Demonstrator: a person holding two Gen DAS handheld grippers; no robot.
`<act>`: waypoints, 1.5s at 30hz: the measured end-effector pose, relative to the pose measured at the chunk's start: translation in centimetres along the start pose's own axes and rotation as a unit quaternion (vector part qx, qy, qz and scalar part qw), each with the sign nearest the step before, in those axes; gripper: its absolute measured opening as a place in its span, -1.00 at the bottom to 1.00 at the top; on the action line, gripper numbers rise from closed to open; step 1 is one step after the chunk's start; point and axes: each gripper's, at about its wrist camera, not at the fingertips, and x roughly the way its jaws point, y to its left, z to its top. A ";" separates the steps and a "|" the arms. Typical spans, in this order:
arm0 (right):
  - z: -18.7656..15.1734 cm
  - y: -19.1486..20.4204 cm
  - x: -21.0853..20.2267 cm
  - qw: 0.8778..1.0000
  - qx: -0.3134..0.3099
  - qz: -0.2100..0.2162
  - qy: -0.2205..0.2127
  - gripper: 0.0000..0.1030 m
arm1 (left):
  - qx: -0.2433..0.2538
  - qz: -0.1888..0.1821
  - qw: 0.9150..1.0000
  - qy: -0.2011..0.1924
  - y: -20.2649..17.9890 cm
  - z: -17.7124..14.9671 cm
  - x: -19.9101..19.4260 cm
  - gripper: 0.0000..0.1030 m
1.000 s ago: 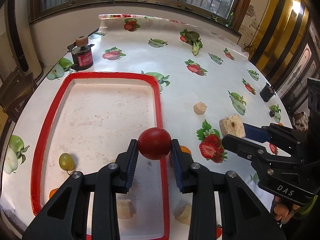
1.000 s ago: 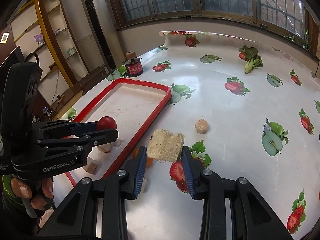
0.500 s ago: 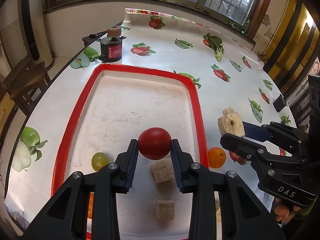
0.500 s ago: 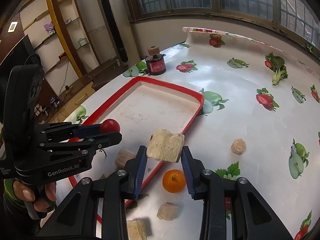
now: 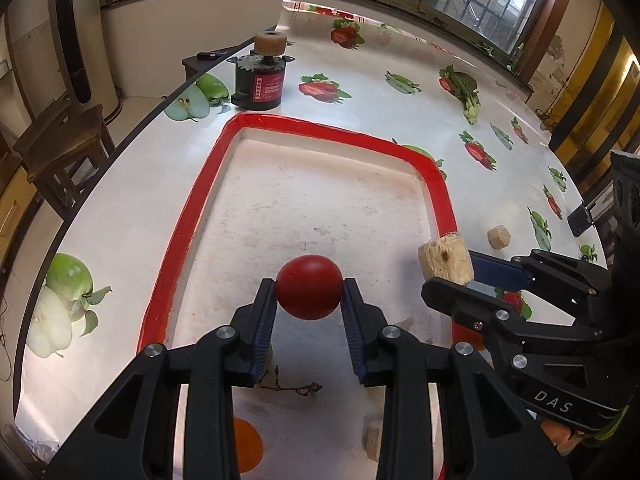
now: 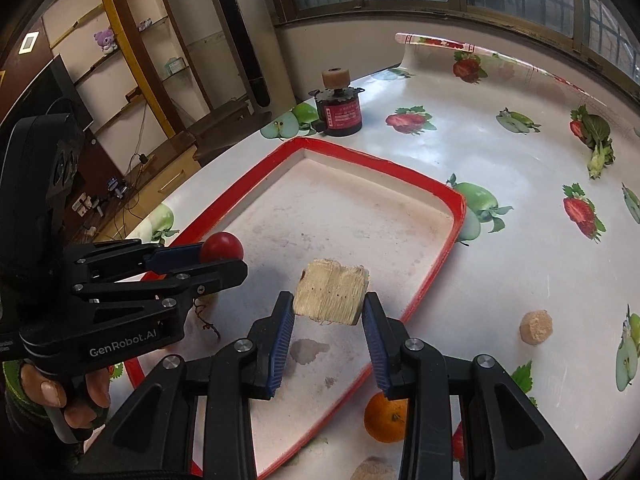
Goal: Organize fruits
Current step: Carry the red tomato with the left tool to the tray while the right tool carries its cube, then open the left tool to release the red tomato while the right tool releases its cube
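Fruit-print tablecloth [image 5: 120,208] under our red-rimmed tray [image 5: 434,184], motor [image 5: 262,82] beyond tray, orange [image 6: 386,418] beside tray, left gripper [image 5: 308,312] clamping tomato [image 5: 308,286] over tray, right gripper [image 6: 328,320] clamping pale block [image 6: 330,298] over tray, both angled downward

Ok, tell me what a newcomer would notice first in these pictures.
First, the red fruit pinched in the left hand-held gripper, held over the red-rimmed tray. Next, the pale fibrous block clamped in the right hand-held gripper, also above the tray. Then the fruit-print tablecloth, with an orange lying just outside the tray's near rim.
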 end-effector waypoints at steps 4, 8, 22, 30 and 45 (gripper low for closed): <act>0.2 0.2 1.4 1.000 -0.004 0.004 0.012 -0.31 | -0.006 0.003 1.000 0.011 0.6 0.1 1.0 -0.41; 0.3 0.3 2.4 1.000 -0.009 0.008 0.023 -0.31 | -0.011 0.004 1.000 0.021 1.0 0.1 1.7 -0.41; -0.1 0.6 4.1 0.999 -0.020 0.004 0.044 -0.26 | -0.017 0.009 0.999 0.043 1.5 0.2 2.5 -0.41; -0.3 0.7 1.7 0.999 -0.025 -0.001 0.024 -0.04 | -0.013 0.016 0.999 0.026 1.1 0.0 0.8 0.09; -3.3 -0.8 -4.0 1.000 -0.005 -0.017 -0.011 0.01 | -0.009 0.014 1.000 0.020 -0.4 -1.3 -1.1 0.09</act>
